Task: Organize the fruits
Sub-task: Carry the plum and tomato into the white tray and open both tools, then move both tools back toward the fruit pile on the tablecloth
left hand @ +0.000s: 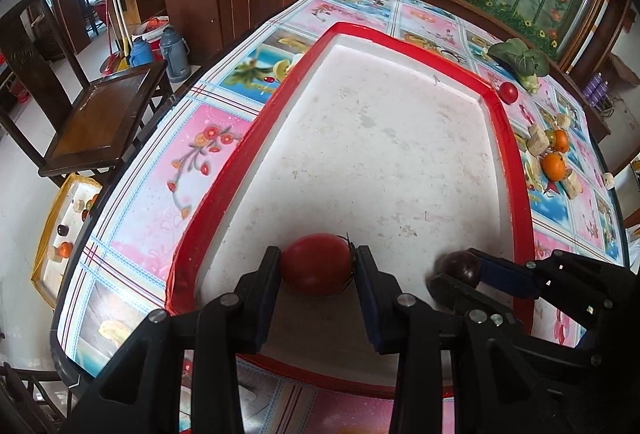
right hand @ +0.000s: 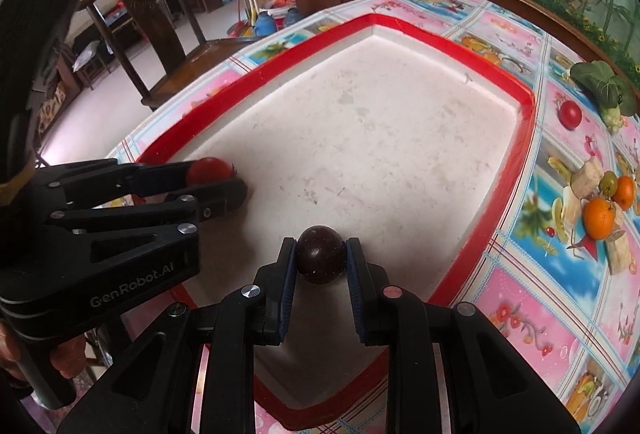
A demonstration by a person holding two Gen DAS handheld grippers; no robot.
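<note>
Currently, your left tongs (left hand: 316,266) clamp the red tomato (left hand: 316,264) and your right tongs (right hand: 321,261) clamp the dark plum (right hand: 321,260), both low inside the red-rimmed tray (left hand: 502,121), near its front edge. Set each down on the tray floor before parting the tongs, keeping them apart.

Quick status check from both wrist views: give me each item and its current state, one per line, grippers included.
Left gripper: shut on the red tomato.
Red tomato: held low over the tray, near its left rim.
Right gripper: shut on the dark purple fruit.
Dark purple fruit: held low over the tray.
Red-rimmed tray: nothing loose lying in it.
Second tomato: loose on the tablecloth beside the tray.
Oranges: on the tablecloth, not yet sorted.
</note>
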